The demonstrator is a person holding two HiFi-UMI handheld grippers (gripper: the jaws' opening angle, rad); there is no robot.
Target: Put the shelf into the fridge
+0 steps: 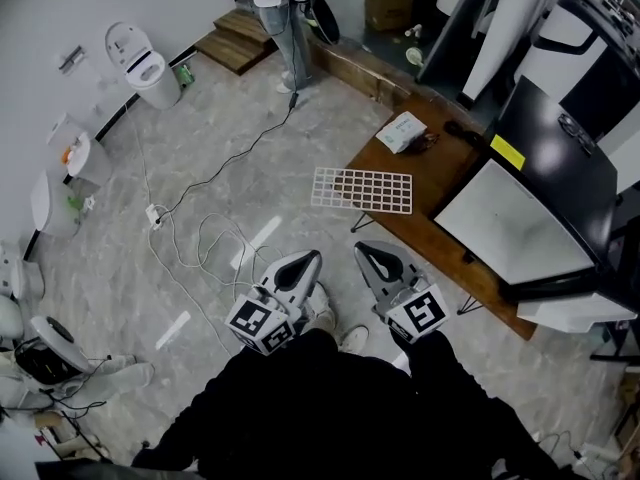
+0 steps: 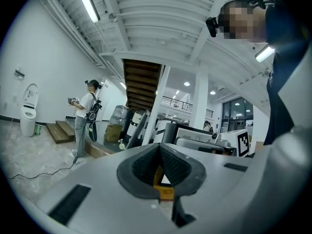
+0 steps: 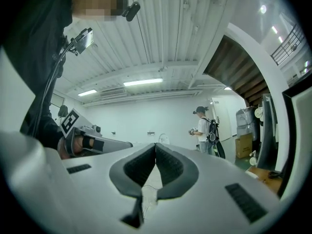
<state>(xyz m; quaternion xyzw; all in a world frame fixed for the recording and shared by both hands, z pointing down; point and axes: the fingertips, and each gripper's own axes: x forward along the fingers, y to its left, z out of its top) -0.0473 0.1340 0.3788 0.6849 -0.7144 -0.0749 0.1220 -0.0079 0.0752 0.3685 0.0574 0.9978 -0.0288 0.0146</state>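
Observation:
The shelf [image 1: 361, 190] is a white wire grid lying flat on the near-left corner of a low wooden table [image 1: 450, 238], jutting over its edge. To its right stands the fridge [image 1: 560, 163], black with a white panel [image 1: 510, 223] facing up. My left gripper [image 1: 312, 256] and right gripper [image 1: 362, 249] are held side by side below the shelf, apart from it, both shut with nothing between the jaws. The left gripper view shows its shut jaws [image 2: 159, 148] pointing level across the room. The right gripper [image 3: 155, 146] looks the same in its own view. The shelf appears in neither gripper view.
A white box [image 1: 402, 131] lies on the table's far end. Cables [image 1: 200, 238] and a power strip [image 1: 154, 215] trail over the grey floor at left. Toilets [image 1: 148, 68] line the left wall. A person [image 1: 275, 8] stands far off by wooden steps [image 1: 235, 38].

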